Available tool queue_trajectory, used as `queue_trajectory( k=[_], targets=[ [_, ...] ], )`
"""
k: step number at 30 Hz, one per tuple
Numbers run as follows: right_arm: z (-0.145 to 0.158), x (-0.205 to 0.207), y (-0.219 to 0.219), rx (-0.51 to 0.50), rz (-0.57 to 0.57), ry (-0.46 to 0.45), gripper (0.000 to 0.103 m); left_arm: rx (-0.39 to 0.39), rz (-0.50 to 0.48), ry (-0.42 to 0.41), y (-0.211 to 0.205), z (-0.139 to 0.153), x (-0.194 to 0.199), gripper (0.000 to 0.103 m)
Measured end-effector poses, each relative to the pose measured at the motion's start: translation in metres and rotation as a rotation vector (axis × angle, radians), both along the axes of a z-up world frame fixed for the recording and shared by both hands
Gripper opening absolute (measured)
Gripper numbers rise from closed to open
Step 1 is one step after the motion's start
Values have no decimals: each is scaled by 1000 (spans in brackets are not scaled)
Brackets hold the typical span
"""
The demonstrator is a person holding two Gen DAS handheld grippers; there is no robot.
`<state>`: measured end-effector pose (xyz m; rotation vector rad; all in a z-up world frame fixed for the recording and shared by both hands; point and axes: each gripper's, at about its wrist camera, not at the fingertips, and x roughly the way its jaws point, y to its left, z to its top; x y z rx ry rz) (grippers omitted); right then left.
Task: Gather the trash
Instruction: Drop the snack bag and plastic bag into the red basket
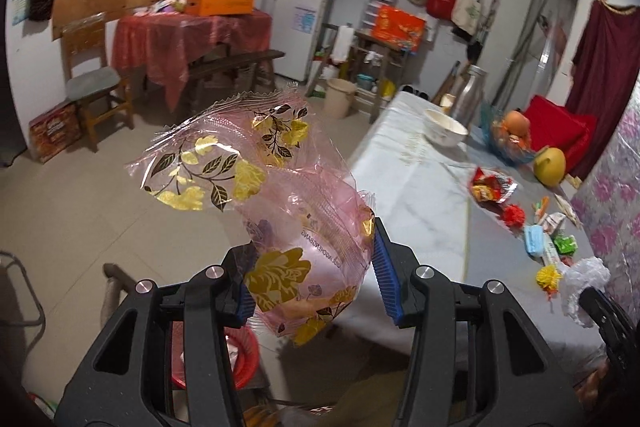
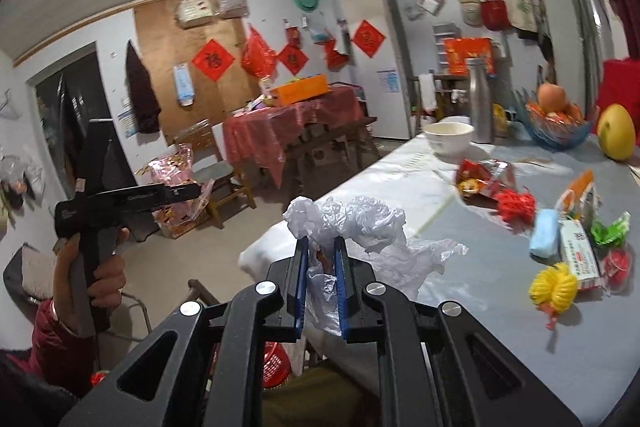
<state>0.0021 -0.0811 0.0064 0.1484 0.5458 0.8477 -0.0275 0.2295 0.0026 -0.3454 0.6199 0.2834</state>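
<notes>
My left gripper [image 1: 310,259] is shut on a pink see-through wrapper [image 1: 256,179] with gold flowers, held in the air over the floor, left of the table. My right gripper [image 2: 321,247] is shut on a crumpled white plastic bag [image 2: 360,223], held over the near corner of the table [image 2: 500,307]. The white bag also shows in the left wrist view [image 1: 584,283]. More litter lies on the table: a red snack wrapper [image 2: 484,179], a red paper ball [image 2: 516,205], a blue packet [image 2: 544,233], a yellow ball [image 2: 554,285] and green wrappers [image 2: 610,229].
A white bowl [image 2: 448,137], a steel flask [image 2: 480,101], a blue fruit basket [image 2: 556,127] and a yellow pomelo [image 2: 616,133] stand at the table's far end. A red bin [image 1: 240,355] sits on the floor below my left gripper. A chair [image 1: 96,83] and a red-covered table [image 1: 188,39] stand beyond.
</notes>
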Motion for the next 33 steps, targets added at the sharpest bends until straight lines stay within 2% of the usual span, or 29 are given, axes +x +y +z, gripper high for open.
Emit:
queue_trajectory(
  k=[5, 9, 15, 21, 24, 26, 28, 30, 33],
  targets=[
    [-4, 0, 42, -19, 92, 38, 13, -64, 74, 54, 36, -25, 0, 49],
    [-10, 8, 81, -56, 169, 84, 13, -116, 111, 131, 65, -60, 5, 49],
    [-23, 13, 151, -136, 297, 130, 13, -254, 158, 271, 115, -132, 15, 49],
    [-51, 16, 220, -233, 417, 203, 13, -380, 207, 431, 155, -207, 12, 50],
    [-64, 13, 252, -282, 465, 236, 13, -463, 230, 502, 167, -241, 9, 58],
    [-72, 11, 270, -310, 488, 253, 13, -536, 252, 543, 176, -263, 6, 79],
    [-79, 10, 288, -336, 508, 273, 13, -568, 277, 553, 185, -274, 2, 86],
    [-86, 11, 306, -363, 530, 290, 13, -579, 294, 555, 192, -277, -1, 89],
    [-96, 4, 328, -394, 560, 308, 13, -570, 374, 537, 209, -272, -12, 91]
  ],
)
